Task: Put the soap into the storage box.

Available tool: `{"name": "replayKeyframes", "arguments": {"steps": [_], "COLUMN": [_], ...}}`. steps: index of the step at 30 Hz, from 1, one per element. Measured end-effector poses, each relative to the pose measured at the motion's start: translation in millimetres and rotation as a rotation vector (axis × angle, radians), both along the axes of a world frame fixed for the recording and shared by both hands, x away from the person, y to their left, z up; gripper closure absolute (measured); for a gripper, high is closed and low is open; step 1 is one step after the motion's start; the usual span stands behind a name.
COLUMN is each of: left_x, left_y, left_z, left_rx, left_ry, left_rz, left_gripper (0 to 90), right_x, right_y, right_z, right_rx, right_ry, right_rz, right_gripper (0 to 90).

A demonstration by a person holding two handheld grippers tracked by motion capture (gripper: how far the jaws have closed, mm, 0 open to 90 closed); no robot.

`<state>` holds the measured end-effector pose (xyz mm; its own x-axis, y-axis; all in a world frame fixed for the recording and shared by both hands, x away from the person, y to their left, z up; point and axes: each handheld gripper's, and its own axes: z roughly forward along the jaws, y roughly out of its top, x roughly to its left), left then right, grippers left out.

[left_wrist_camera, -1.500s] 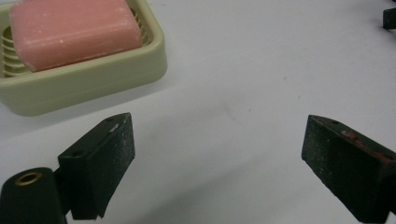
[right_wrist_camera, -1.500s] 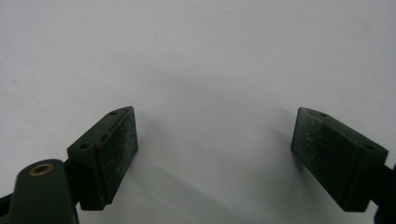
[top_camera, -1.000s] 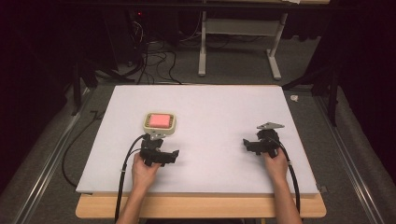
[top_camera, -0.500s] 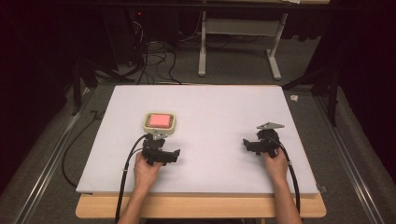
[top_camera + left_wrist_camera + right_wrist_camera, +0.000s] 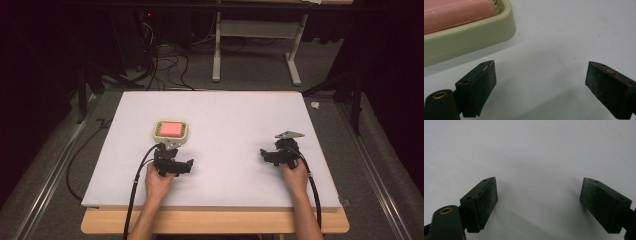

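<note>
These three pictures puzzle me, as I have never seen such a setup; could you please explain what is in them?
A person sits at a table and holds a hand-operated two-jaw gripper in each hand. The high view looks down from above: the left gripper is at the left, the right gripper at the right, both low over the white board. The other two pictures come from cameras riding on the grippers, looking along their black jaws. Both pairs of jaws stand wide apart with nothing between them. On the board lies a cream soap dish holding a pink bar of soap, just ahead of the left gripper. Nothing is held.
</note>
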<state>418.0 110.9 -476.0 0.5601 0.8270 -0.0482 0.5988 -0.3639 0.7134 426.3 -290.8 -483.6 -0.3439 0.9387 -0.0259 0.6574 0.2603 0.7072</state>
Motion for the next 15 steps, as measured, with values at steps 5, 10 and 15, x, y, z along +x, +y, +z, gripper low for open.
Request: {"name": "replayKeyframes", "arguments": {"steps": [5,10,15], "left_x": [1.1,2.4,3.2], "left_y": [-2.0,-3.1,-5.5], "left_z": [-1.8,-4.6,-9.6], "left_rx": [0.013,0.026,0.034], "left_ry": [-0.004,-0.007,-0.009], "left_rz": [0.000,0.008,0.015], "left_gripper": [10.5,10.5,10.2], "right_x": [0.0,0.0,0.0], "right_y": [0.0,0.0,0.0], "right_z": [0.0,0.0,0.0], "right_rx": [0.000,0.000,0.000], "right_ry": [0.000,0.000,0.000], "right_rz": [0.000,0.000,0.000], "right_gripper": [15.4,15.4,15.4]}}
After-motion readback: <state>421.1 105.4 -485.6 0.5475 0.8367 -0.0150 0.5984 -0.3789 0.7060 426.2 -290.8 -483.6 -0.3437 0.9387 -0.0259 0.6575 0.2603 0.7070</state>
